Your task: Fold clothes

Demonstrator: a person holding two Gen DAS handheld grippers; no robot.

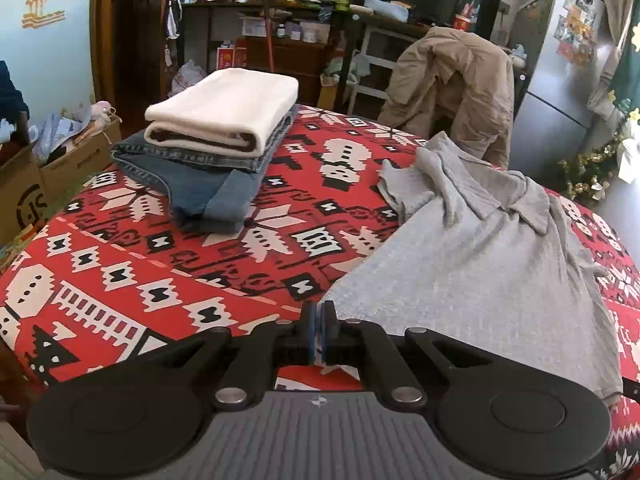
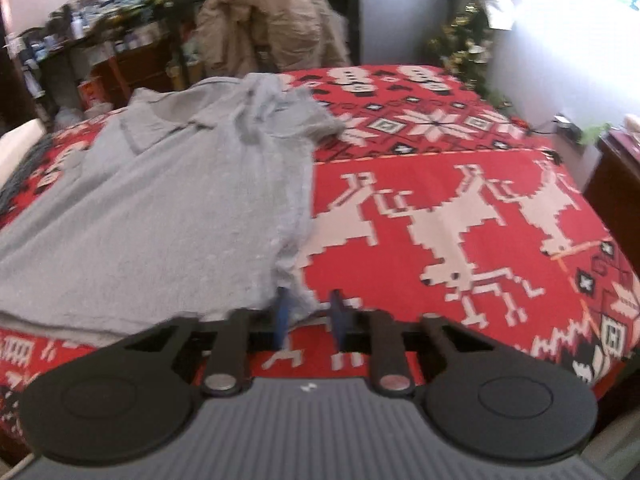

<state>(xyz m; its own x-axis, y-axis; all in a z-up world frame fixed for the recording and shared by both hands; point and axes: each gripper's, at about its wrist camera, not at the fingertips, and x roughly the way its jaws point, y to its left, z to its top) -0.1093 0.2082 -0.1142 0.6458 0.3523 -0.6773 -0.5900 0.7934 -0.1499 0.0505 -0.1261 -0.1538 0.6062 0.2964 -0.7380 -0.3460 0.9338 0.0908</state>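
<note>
Grey collared knit shirt (image 1: 480,272) lies spread, still unfolded, on a red, white and black patterned blanket (image 1: 132,276) that covers the whole desk; one sleeve is bunched near the collar at the far end. In the left wrist view the shirt takes up the right half of the surface, and in the right wrist view the left half.

Behind the desk, a tan jacket (image 1: 452,92) hangs over a chair back, with a silver refrigerator (image 1: 560,80) to its right.

At the far left of the desk sit folded blue denim jeans (image 1: 200,184), and a folded cream towel (image 1: 228,108) rests on top of them.

Left gripper (image 1: 319,332) sits at the shirt's near hem corner, its blue-padded fingers (image 1: 309,336) clenched together; whether fabric is pinched between them cannot be told.

Right gripper (image 2: 310,316) is at the opposite near corner, its fingers (image 2: 282,316) spread apart with the shirt's edge lying between them. This view is blurred.
</note>
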